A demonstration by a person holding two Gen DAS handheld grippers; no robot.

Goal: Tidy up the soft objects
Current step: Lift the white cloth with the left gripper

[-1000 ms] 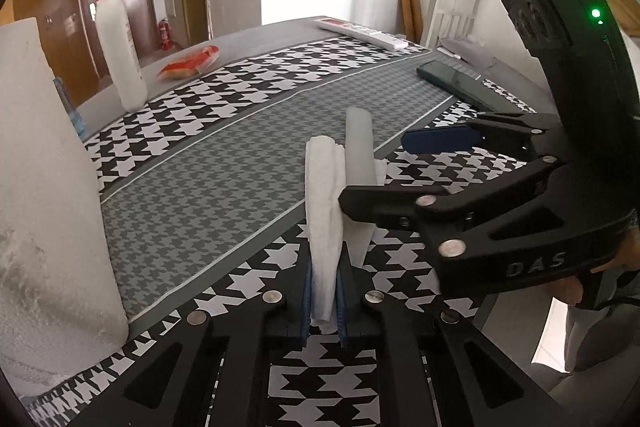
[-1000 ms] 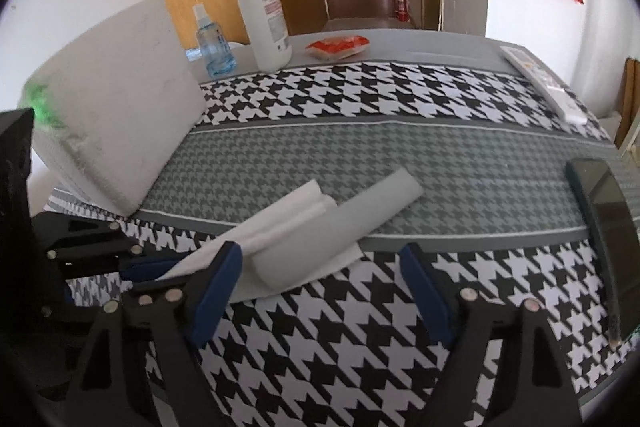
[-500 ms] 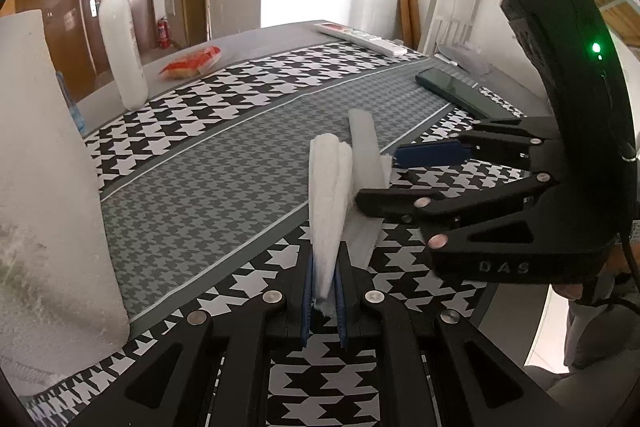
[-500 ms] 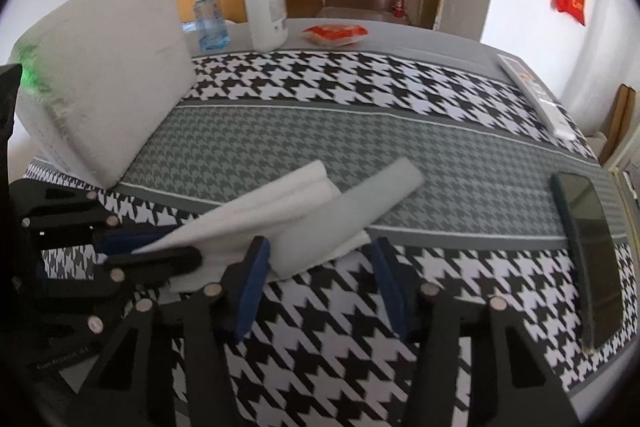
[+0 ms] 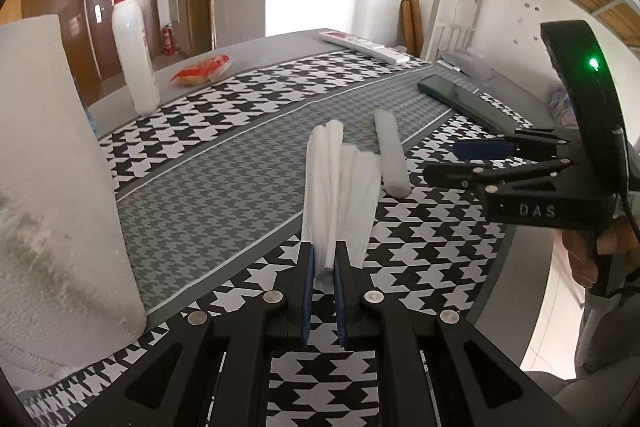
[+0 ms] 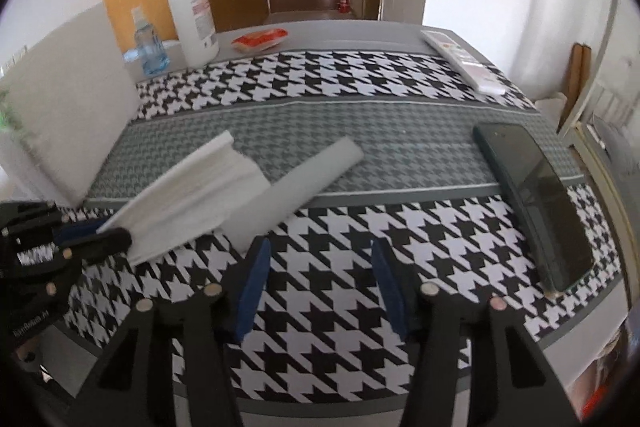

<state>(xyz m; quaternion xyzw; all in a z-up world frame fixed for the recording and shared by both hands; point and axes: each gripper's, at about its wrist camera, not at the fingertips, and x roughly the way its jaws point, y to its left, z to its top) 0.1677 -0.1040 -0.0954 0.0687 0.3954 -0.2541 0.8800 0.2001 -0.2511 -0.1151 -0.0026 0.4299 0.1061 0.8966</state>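
1. My left gripper (image 5: 323, 279) pinches the near end of the folded white cloth (image 5: 332, 187); the rest fans out over the tabletop (image 5: 224, 195). I judge the pinch anchors it for folding.
2. My right gripper (image 6: 320, 283) has just been closing to a medium gap with nothing between the pads; it hangs just short of the grey roll (image 6: 296, 187).
3. Grey roll lies touching the cloth's edge.
4. Containers: pump bottle (image 6: 194, 15) and small spray bottle (image 6: 149, 45) stand upright at the far edge; contents not readable.
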